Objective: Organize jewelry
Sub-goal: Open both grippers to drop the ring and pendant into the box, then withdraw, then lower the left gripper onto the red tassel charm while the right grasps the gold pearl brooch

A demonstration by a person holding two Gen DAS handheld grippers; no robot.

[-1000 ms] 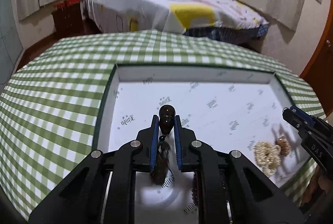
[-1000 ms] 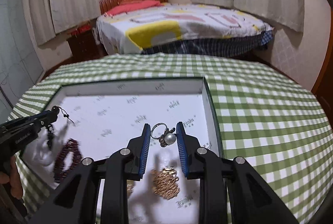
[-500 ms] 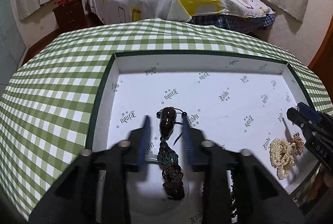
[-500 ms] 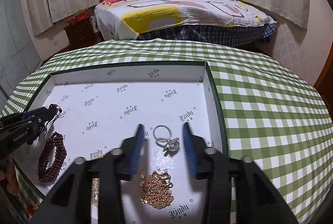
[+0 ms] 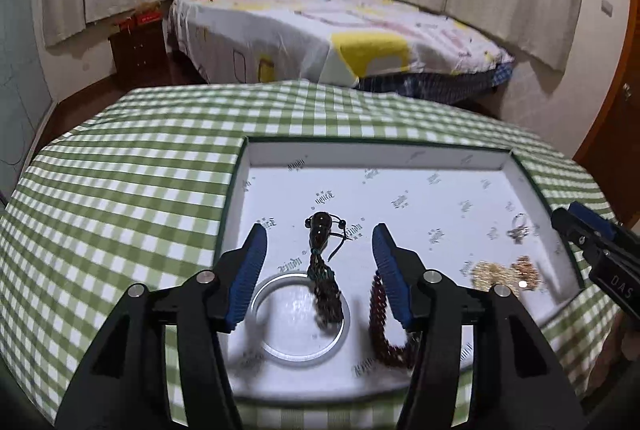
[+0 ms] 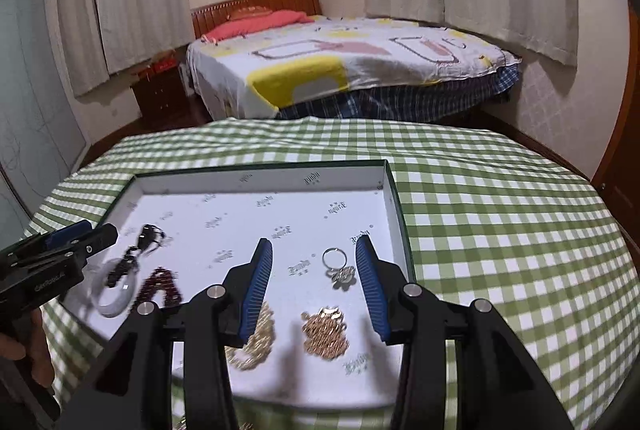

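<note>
Six pieces lie in the white-lined box (image 5: 400,158) on my checked worktop (image 5: 140,170).

Item 1: gourd pendant (image 5: 320,230) with cord and dark tassel. Light and limp; its tassel end drapes over the pale bangle (image 5: 300,346). Best hold, I judge: the hard gourd bead, since the cord would slip.

Item 2: ring with pearl charm (image 6: 340,266), near the box's right wall. Small, stiff, likely slippery; pinch across the charm.

Item 3: red bead bracelet (image 6: 164,284). Flexible, with some weight.

Items 4–5: gold bracelet (image 6: 256,342) and gold chain cluster (image 6: 326,332). Loose and prone to tangle.

Left tool (image 5: 320,270): released, fingers wide either side of the pendant, touching nothing. Right tool (image 6: 314,286): released, likewise spread about the ring.

Change: a second ago each tool was clenched on its piece above the box; both pieces now rest on the lining and both tools have drawn back.
</note>
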